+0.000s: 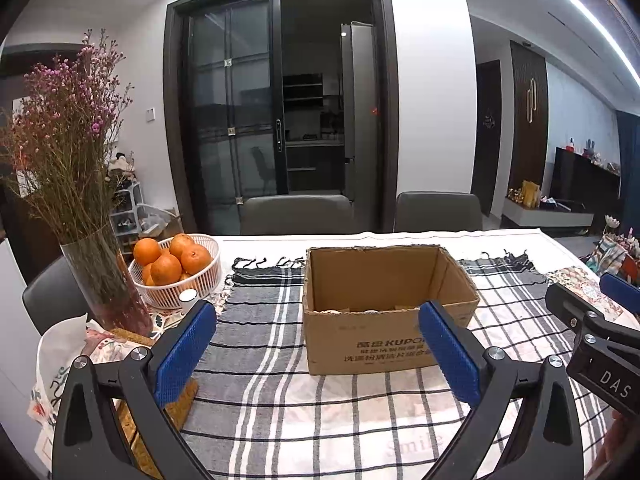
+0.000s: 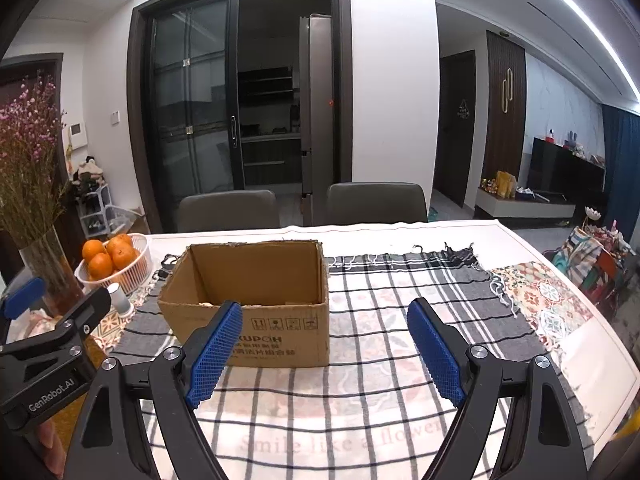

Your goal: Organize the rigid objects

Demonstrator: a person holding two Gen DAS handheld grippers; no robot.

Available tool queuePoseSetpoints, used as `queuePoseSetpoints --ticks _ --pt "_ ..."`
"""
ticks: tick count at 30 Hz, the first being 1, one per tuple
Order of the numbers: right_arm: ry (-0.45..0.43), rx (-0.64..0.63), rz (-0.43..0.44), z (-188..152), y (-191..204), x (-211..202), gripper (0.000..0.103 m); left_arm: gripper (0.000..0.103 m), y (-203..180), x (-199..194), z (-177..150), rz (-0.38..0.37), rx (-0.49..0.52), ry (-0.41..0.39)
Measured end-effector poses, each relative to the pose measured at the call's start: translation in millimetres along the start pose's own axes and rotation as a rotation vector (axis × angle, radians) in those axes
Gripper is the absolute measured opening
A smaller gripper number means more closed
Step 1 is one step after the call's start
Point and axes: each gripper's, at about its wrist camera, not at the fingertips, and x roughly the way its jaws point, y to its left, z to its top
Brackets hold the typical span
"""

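An open cardboard box point(image 1: 384, 336) stands on the checked cloth in the middle of the table; it also shows in the right wrist view point(image 2: 256, 332). Pale objects lie at its bottom, mostly hidden by the front wall. My left gripper point(image 1: 316, 354) is open and empty, held just in front of the box. My right gripper point(image 2: 324, 354) is open and empty, in front of the box and to its right. Each gripper shows at the edge of the other's view.
A white basket of oranges point(image 1: 176, 270) and a glass vase of dried flowers point(image 1: 108, 280) stand at the left. A small white cylinder point(image 2: 120, 300) stands by the basket. Two grey chairs point(image 1: 296, 214) are behind the table. A tissue pack point(image 1: 60, 356) lies at the near left.
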Motion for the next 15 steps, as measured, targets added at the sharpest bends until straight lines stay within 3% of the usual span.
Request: queuePoseSetpoints --ticks 15 --pt "-0.03 0.0 0.027 -4 2 -18 0.085 0.103 4 -20 -2 0.011 -0.005 -0.02"
